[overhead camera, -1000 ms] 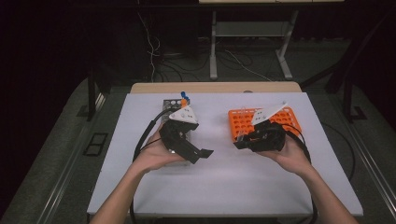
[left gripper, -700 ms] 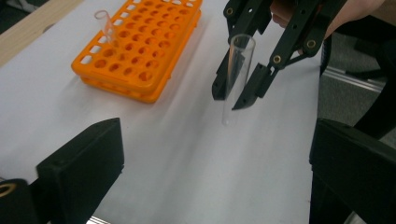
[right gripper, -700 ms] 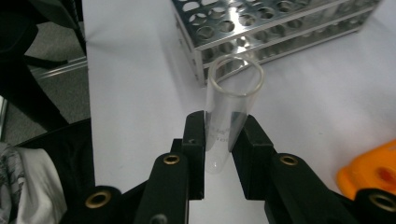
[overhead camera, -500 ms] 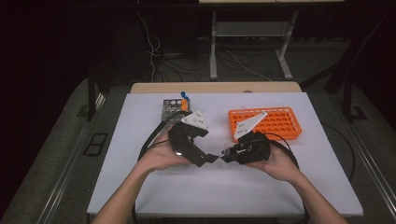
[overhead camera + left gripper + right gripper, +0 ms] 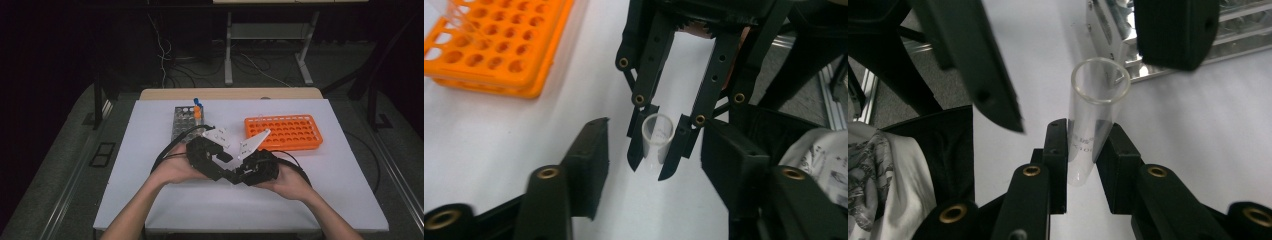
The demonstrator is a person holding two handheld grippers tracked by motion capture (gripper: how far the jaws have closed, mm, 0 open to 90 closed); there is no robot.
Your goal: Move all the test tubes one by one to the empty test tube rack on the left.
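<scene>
- Clear plastic tube (image 5: 1093, 120) stands clamped between the right gripper's (image 5: 1087, 150) pads, open mouth toward the upper middle of the right gripper view, closed end low between the jaws.
- Left gripper (image 5: 654, 165) has just been closing; its jaws stand part open on either side of the tube (image 5: 657, 137), and whether the pads touch it yet cannot be told.
- In the high view both grippers, left (image 5: 212, 160) and right (image 5: 250, 170), meet tip to tip at centre frame, above bare white table (image 5: 150, 200).
- Orange rack (image 5: 282, 131) lies right of centre, just beyond the right gripper; a grey plate overlaps its near left corner.
- Metal rack (image 5: 185, 120) sits left of centre, near the far edge, with an orange-capped and a blue-capped tube (image 5: 197, 107) standing in it.
- Open room: wide bare table along the lower frame and at lower left and lower right; a narrow strip between the two racks.
- Table edges: near edge runs along the bottom, far edge meets a wooden strip (image 5: 230, 93); dark floor lies beyond each side.
- Hard to make out: in the high view the tube is lost among the black jaws.
- Cut off: the orange rack (image 5: 494, 45) runs out at the upper left of the left gripper view; the metal rack (image 5: 1168, 55) is partly covered by a left jaw in the right gripper view.
- Printing on the tube is too faint to read.
</scene>
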